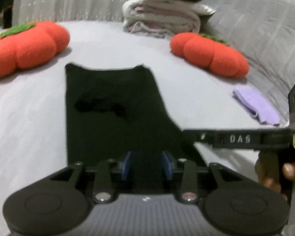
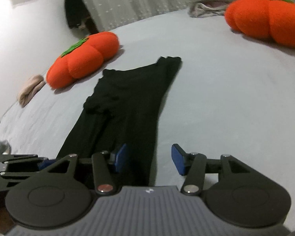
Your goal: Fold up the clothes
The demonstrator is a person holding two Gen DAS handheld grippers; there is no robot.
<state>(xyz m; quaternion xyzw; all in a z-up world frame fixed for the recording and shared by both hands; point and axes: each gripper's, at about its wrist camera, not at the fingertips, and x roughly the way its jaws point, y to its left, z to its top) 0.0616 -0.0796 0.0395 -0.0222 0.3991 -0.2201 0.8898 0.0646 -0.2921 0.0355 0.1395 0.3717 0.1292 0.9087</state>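
A black garment [image 1: 112, 102] lies flat and lengthwise on the grey bed sheet [image 1: 196, 90]. Its near end runs under both grippers. My left gripper [image 1: 147, 165] sits low over that near end, open, with black cloth showing between its blue pads. One black finger of the right gripper [image 1: 240, 138] reaches in from the right, held by a hand [image 1: 269, 175]. In the right wrist view the black garment [image 2: 131, 98] stretches away, and my right gripper [image 2: 149, 159] is open astride its right edge. The left gripper [image 2: 29, 163] shows at the lower left.
Two orange pumpkin cushions [image 1: 23, 47] [image 1: 210, 55] flank the garment's far end. A pile of folded bedding [image 1: 163, 21] with a mauve pillow sits at the back. A folded lilac cloth [image 1: 255, 106] lies to the right, and a beige cloth [image 2: 29, 90] to the left.
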